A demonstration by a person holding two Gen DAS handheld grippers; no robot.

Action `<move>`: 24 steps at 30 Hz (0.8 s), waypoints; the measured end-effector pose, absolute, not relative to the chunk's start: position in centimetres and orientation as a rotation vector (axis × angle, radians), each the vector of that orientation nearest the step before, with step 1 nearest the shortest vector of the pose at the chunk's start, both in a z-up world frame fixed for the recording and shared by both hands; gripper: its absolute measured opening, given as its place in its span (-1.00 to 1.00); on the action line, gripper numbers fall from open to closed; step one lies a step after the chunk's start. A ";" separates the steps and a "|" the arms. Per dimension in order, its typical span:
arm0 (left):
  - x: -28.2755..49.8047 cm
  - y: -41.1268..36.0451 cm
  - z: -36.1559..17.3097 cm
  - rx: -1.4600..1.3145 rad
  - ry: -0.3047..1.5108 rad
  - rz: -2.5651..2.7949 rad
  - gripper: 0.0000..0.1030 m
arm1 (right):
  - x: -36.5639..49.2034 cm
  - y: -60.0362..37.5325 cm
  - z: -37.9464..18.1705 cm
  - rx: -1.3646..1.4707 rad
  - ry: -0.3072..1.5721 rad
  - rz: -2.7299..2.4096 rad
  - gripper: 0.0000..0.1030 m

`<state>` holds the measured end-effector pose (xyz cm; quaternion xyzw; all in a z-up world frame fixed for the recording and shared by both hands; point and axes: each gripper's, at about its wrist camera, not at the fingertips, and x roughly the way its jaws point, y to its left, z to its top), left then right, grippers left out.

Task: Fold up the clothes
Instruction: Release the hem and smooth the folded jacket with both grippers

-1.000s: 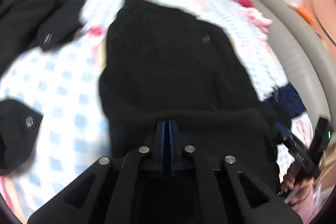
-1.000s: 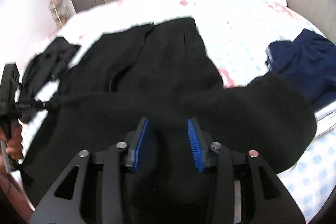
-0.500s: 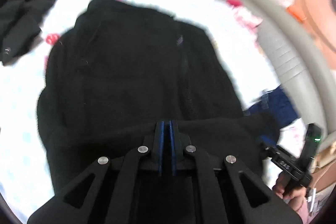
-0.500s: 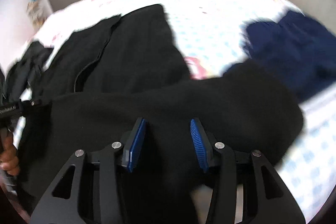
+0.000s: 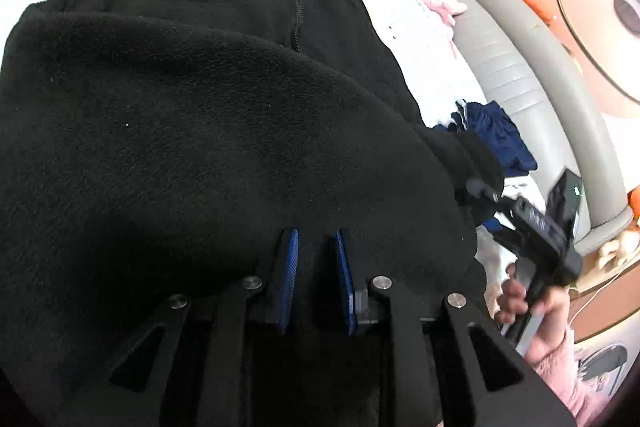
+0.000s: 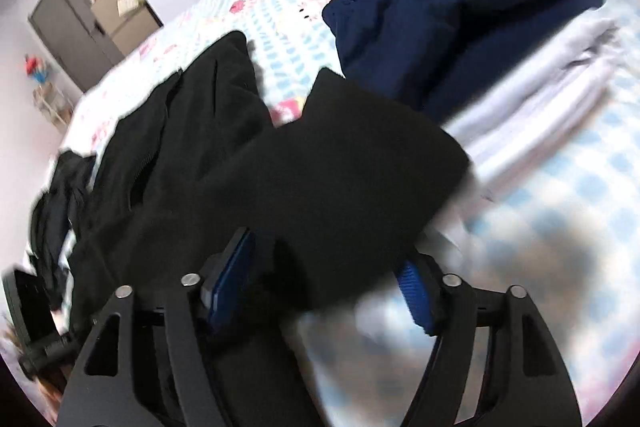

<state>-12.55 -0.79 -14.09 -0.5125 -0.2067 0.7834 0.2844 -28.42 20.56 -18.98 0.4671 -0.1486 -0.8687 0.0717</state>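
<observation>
Lying folded between both tongs — left tongs (image 5: pixel 316 247), right tongs (image 6: pixel 326 267), just opening, unclamped — black fleece jacket (image 5: pixel 200 131).

Each black claw (image 5: pixel 316 259) has ribbed blue pads (image 6: pixel 416 291), silver screws and triangular cutouts; the sleeve (image 5: pixel 560 375) is fuzzy pink.

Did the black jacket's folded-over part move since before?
Yes. In the right wrist view the black jacket flap now reaches closer to the navy clothes and white pile.
</observation>
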 end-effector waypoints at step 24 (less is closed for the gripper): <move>-9.8 -12.7 -12.8 -1.166 -1.005 1.966 -0.08 | -19.7 -2.5 -18.5 1.238 0.242 -2.241 -0.41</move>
